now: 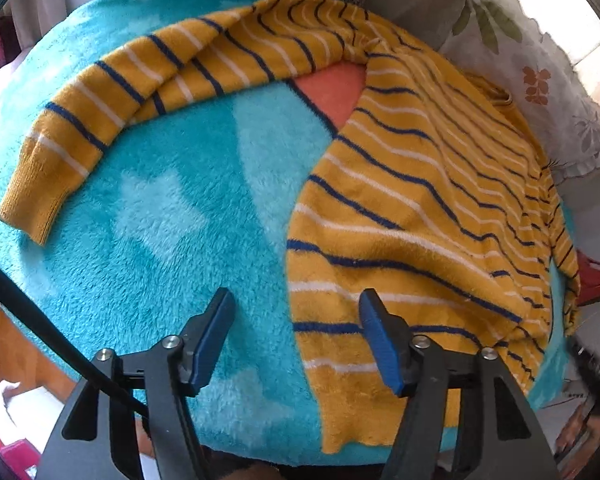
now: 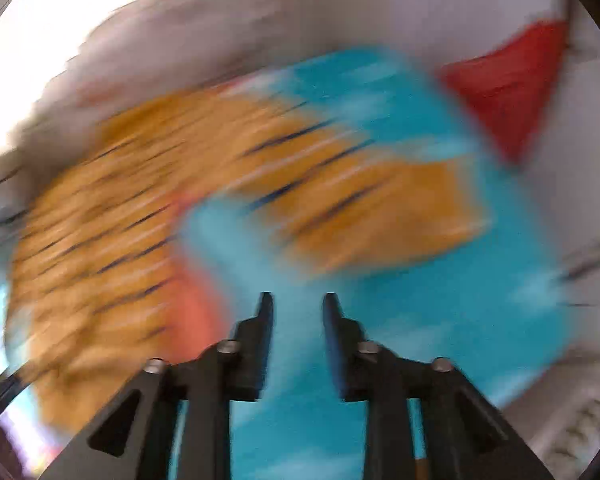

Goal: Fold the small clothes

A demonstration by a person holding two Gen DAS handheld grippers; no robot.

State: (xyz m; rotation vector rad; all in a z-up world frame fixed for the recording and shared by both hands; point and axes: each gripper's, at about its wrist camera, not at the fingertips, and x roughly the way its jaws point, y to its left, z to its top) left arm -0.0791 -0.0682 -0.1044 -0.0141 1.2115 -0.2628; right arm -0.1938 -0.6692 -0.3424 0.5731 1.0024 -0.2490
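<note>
Both grippers, left point(image 1: 296, 316) and right point(image 2: 298, 308), fingers apart, empty; striped sweater point(image 1: 420, 216) at 2 o'clock on turquoise blanket point(image 1: 172, 216).

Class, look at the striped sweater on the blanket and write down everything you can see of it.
The sweater is mustard yellow with thin navy and white stripes, in a soft, fuzzy knit. It lies unfolded and rumpled on a fluffy turquoise blanket. One long sleeve stretches out to the left, ending in a plain ribbed yellow cuff. The body lies at the right, its hem near the camera. The open left hand-held gripper hovers by the hem without gripping it. The right wrist view is too blurred to add detail.
</note>
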